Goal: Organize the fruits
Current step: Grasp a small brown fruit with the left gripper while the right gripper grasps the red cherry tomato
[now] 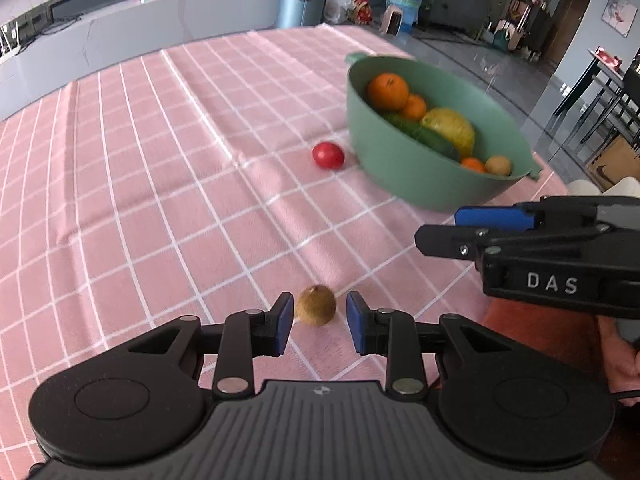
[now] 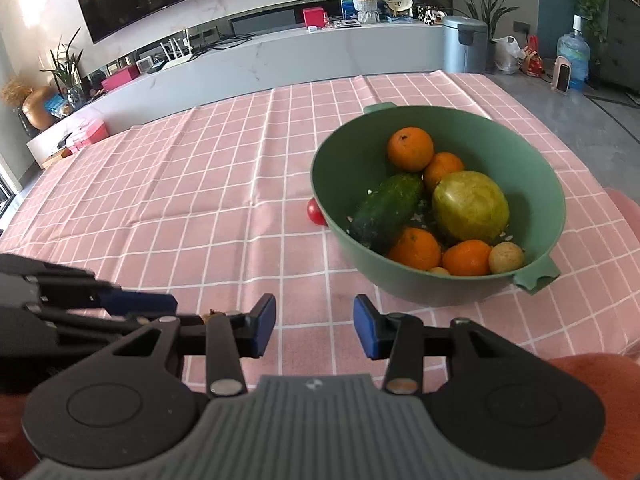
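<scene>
A small brown round fruit point(image 1: 316, 306) lies on the pink checked cloth between the blue pads of my left gripper point(image 1: 320, 322). The gripper is open, and a gap shows beside the right pad. A green bowl point(image 1: 400, 176) point(image 2: 424, 294) stands at the right, holding several oranges point(image 2: 410, 154), a cucumber point(image 2: 390, 210), a big yellow-green fruit point(image 2: 470, 206) and a small brown fruit point(image 2: 506, 257). A red tomato point(image 1: 328, 155) point(image 2: 315, 213) rests on the cloth just left of the bowl. My right gripper point(image 2: 315, 326) point(image 1: 436, 228) hovers open and empty in front of the bowl, right of the left gripper point(image 2: 176, 310).
The pink checked tablecloth point(image 1: 160, 160) covers the table, whose right edge runs close behind the bowl. Past the far edge stand a long grey cabinet point(image 2: 280, 60), a grey bin point(image 2: 464, 44) and a water bottle point(image 2: 574, 60). A hand point(image 1: 624, 364) holds the right gripper.
</scene>
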The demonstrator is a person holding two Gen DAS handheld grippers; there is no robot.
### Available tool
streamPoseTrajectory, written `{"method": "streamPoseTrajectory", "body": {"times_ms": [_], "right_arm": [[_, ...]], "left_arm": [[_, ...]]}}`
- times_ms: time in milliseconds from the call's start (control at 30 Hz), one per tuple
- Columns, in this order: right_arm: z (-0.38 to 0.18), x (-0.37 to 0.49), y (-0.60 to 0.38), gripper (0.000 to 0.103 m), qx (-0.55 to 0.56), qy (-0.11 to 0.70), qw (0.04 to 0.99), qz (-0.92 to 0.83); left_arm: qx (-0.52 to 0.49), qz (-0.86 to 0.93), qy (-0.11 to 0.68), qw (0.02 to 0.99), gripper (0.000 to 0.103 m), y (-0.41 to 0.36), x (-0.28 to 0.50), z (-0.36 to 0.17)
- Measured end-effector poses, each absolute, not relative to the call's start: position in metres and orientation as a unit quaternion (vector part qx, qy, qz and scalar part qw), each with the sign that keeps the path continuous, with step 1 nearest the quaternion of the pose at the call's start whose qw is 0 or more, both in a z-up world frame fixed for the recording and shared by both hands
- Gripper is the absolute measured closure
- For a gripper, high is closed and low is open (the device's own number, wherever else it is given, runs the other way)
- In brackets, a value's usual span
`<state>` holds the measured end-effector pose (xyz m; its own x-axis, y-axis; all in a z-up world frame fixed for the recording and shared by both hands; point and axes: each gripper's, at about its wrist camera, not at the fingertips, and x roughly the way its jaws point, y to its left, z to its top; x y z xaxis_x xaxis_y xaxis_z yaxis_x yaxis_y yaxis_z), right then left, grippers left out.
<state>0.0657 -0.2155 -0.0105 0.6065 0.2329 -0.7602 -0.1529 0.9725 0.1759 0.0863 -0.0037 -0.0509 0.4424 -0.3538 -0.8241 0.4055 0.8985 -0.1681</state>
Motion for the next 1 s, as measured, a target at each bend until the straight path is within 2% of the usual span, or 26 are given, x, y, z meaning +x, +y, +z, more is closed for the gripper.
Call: {"method": "streamPoseTrajectory", "body": {"times_ms": [467, 600, 1000], "right_arm": [[-0.029, 0.079, -0.207, 0.063, 0.040, 0.445, 0.887, 0.115], [-0.031, 0.081, -0.206, 0.063, 0.038, 0.449, 0.885, 0.116], [-0.023, 0.079, -0.201, 0.063, 0.024, 0.449, 0.881, 0.146]], "left_arm": [[0.025, -0.234, 0.496, 0.836, 0.068, -0.009, 0.095, -0.067], [0.024, -0.240, 0.497, 0.834, 0.074, -0.011, 0.096, -0.068], [0.032, -0.226, 0.495, 0.838, 0.075, -0.007, 0.093, -0.063]]}}
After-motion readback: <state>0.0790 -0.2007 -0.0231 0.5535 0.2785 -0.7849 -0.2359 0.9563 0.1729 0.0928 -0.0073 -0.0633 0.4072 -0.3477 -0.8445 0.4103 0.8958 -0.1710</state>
